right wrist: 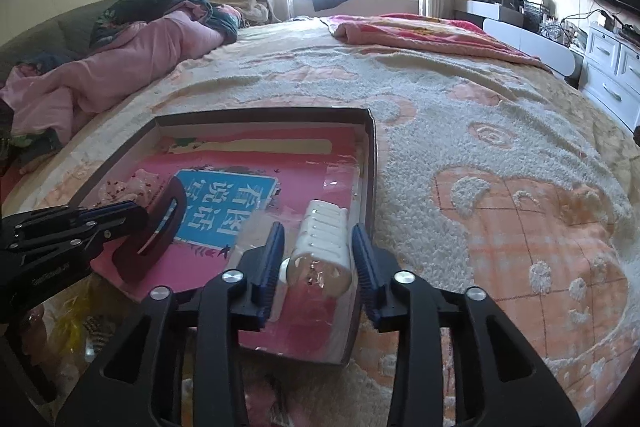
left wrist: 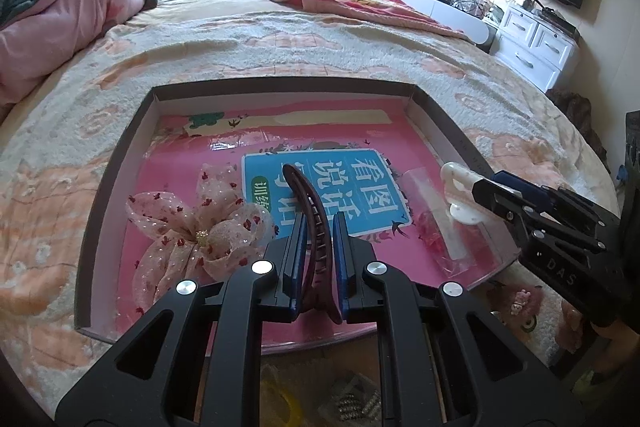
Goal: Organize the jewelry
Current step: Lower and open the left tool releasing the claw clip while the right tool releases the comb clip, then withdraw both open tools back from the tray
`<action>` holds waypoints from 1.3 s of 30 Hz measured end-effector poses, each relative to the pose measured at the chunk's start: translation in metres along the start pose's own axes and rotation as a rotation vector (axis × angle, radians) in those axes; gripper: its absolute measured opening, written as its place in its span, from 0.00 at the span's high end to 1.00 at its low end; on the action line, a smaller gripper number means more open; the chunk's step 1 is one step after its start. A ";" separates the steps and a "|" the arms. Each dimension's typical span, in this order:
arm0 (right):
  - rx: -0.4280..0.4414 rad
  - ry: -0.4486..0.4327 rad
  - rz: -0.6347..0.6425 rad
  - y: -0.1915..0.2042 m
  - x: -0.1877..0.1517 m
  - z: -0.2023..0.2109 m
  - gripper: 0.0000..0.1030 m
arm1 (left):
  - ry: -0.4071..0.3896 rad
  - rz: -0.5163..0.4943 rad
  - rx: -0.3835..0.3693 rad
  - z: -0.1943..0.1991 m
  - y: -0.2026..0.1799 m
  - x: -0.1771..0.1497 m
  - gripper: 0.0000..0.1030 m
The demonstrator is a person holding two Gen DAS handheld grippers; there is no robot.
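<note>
Tray [left wrist: 120,163] is set on the bed [left wrist: 320,39], pink-lined. Maroon hair clip [left wrist: 314,223] is pinched edge-on by the left gripper [left wrist: 316,259], above the tray's 6 o'clock edge. White hair clip [right wrist: 324,247] is seen between the right gripper's [right wrist: 318,267] spread pads, not pressed, at the tray's 4 o'clock corner. Floral bow [left wrist: 192,239] is laid at 8 o'clock.

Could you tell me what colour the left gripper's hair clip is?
Dark maroon hair clip; the left wrist view shows it best.

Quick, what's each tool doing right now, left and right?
Left tool: closed on the dark red hair clip.
Right tool: open, the white hair clip sits between its pads, not pressed.
</note>
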State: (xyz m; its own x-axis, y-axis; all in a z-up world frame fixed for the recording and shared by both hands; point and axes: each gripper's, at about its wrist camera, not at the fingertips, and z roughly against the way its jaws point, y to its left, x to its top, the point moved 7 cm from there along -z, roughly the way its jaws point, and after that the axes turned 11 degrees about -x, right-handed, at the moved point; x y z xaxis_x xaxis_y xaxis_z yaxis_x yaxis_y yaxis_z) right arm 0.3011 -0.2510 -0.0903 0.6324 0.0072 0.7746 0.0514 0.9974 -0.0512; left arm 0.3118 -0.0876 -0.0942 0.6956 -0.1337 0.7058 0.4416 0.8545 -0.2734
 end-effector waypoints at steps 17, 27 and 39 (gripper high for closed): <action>-0.052 -0.125 -0.074 -0.022 0.005 0.045 0.39 | -0.066 -0.002 0.000 0.033 -0.008 0.002 0.88; -0.038 -0.229 -0.063 -0.016 0.005 0.085 0.19 | -0.113 -0.006 0.031 0.059 -0.012 -0.004 0.70; -0.053 -0.295 -0.038 -0.010 -0.001 0.113 0.09 | -0.207 0.024 0.053 0.095 -0.012 -0.009 0.43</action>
State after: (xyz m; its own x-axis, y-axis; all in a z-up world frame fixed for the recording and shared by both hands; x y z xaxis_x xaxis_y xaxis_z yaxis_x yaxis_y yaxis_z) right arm 0.2124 -0.2531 -0.0190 0.3780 -0.0020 0.9258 0.1157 0.9923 -0.0451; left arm 0.2465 -0.0483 -0.0348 0.5723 -0.0114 0.8200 0.3918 0.8822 -0.2612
